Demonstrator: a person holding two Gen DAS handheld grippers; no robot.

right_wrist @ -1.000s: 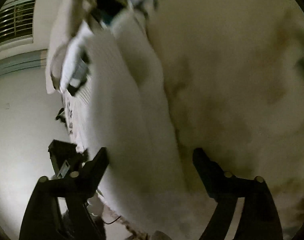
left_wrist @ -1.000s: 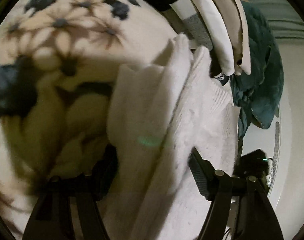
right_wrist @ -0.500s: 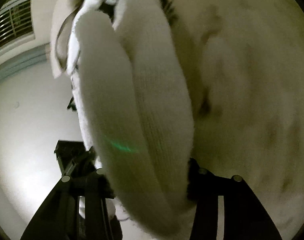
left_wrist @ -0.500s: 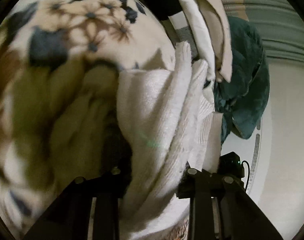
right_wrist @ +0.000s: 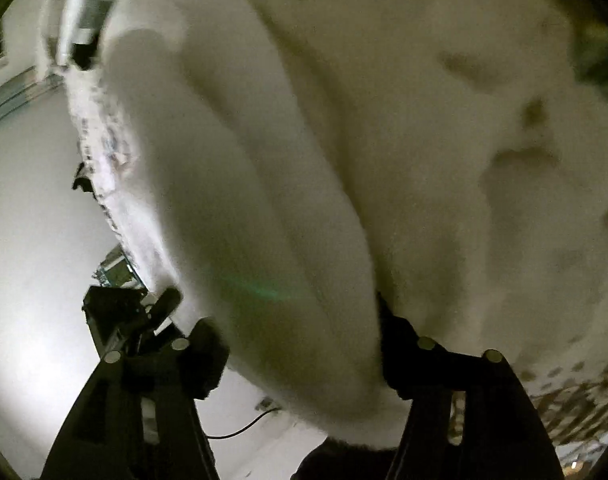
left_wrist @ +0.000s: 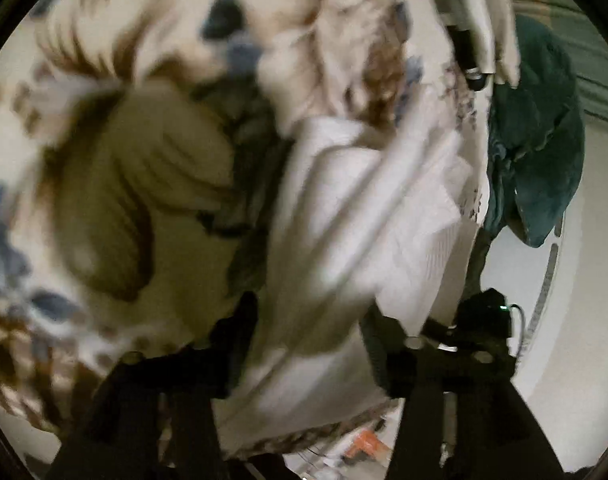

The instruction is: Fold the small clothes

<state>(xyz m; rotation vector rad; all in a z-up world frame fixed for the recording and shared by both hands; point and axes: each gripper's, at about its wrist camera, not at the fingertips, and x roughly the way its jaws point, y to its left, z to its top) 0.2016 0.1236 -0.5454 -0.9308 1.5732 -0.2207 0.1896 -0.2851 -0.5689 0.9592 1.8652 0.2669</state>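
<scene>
L gripper pinches the white knit garment, centre-lower frame, w/ floral blanket at left; view more blurred than 0.5 s ago, teal cloth still at right. R gripper grips same garment, lower centre; fabric fills more of frame vs. earlier.

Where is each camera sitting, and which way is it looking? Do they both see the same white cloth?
Left wrist: sits on the left gripper, looks forward along its black fingers at the white knit cloth pinched between them, on the flowered blanket, with a dark green garment at the right.
Right wrist: sits on the right gripper, looks along its black fingers at the same white cloth bulging between them, close up.
Shared: the white knit cloth and the blanket; no hand shows in either view.
</scene>
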